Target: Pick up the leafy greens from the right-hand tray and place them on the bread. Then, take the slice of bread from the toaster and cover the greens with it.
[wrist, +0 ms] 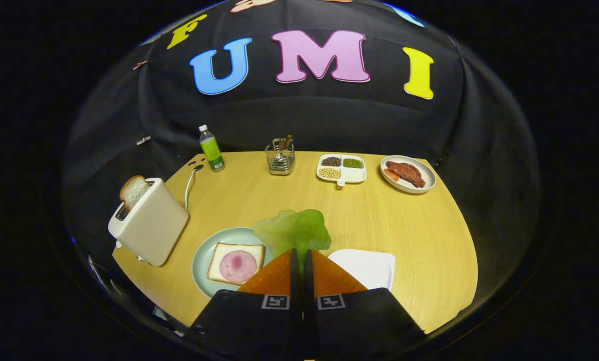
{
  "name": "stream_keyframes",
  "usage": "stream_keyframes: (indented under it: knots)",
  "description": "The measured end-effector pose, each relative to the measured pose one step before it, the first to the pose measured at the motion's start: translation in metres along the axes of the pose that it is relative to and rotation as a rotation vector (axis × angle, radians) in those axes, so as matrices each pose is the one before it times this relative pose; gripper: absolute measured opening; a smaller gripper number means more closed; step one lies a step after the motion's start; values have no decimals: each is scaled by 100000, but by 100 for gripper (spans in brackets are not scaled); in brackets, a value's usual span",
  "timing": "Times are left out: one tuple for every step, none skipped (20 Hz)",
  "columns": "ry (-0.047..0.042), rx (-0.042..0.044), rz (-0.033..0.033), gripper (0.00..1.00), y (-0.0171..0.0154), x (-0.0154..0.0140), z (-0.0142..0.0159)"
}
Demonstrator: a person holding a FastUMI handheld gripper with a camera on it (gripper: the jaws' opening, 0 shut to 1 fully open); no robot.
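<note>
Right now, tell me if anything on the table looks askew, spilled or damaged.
Nothing stands out. The hand-held gripper is shut on the leafy greens, held above the table between the plate with bread and the white tray. The toaster stands upright, its slice sticking up.

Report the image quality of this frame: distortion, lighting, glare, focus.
Gripper view: strong fisheye bend, the table edge curves; lighting even and soft, with faint shadows by the toaster; no harsh glare on the plate; the greens, held in the shut gripper, look slightly soft, while the bottle and far dishes stay fairly sharp.
</note>
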State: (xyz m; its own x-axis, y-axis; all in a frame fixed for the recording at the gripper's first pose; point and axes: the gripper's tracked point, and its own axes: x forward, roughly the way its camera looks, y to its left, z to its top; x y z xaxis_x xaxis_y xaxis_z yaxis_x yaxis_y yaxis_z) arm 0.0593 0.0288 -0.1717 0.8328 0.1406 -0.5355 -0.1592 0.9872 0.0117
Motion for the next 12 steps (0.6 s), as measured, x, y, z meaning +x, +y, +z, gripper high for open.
stream_keyframes:
  knots:
    - [-41, -1422, 926, 5, 1066, -105, 121]
    - [-259, -1209, 451, 5, 890, -24, 232]
    - [-425, -697, 782, 5, 962, 37, 210]
    - [-160, -312, 1155, 5, 970, 77, 151]
    - [336, -408, 1246, 5, 938, 299, -109]
    - [523, -712, 1031, 5, 852, 347, -62]
    - [906, -903, 899, 5, 833, 388, -253]
    - [610, -1041, 1276, 5, 914, 542, -235]
    - [616, -1301, 563, 5, 670, 653, -203]
    - [803, -735, -23, 5, 529, 522, -311]
    - [750, -335, 479, 5, 728, 478, -257]
    - [731, -471, 764, 5, 681, 579, -385]
